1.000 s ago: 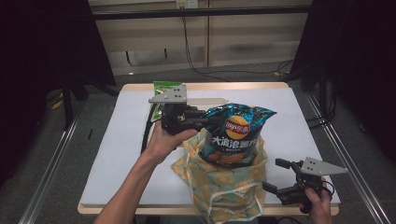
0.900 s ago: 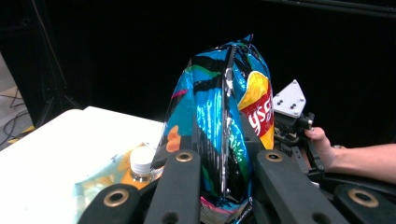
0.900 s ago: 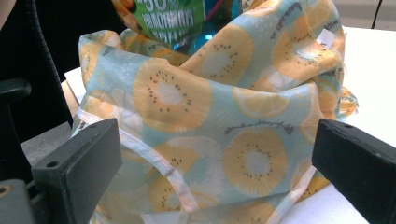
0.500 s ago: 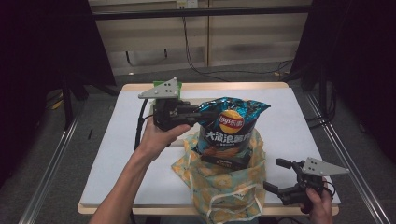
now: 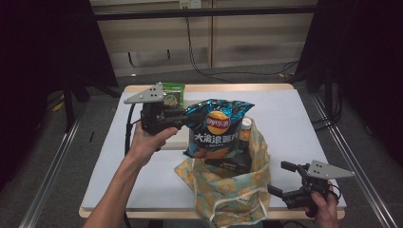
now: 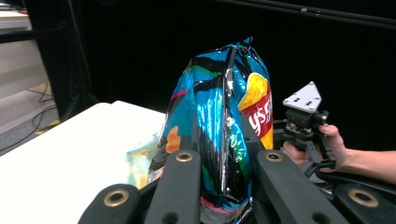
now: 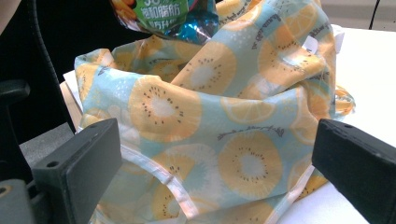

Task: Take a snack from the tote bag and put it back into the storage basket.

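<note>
A blue bag of crisps [image 5: 217,127] hangs over the mouth of a fruit-print cloth bag [image 5: 228,190]. My left gripper [image 5: 185,117] is shut on the crisp bag's upper left edge. In the left gripper view the foil crisp bag [image 6: 219,126] is pinched between my two black jaws. A brown-capped bottle [image 5: 245,129] stands inside the cloth bag behind the crisps. My right gripper [image 5: 280,179] is open at the table's front right, just right of the cloth bag. In the right gripper view the cloth bag [image 7: 224,140] lies between the wide-apart jaws without touching them.
A small green packet [image 5: 172,97] lies at the back left of the white table [image 5: 294,118]. A pale flat board [image 5: 176,138] lies under my left hand. Dark curtains flank the table, and cables run on the floor behind it.
My left gripper has lifted the crisp bag higher out of the cloth bag and moved slightly left. The right gripper has stayed put.
</note>
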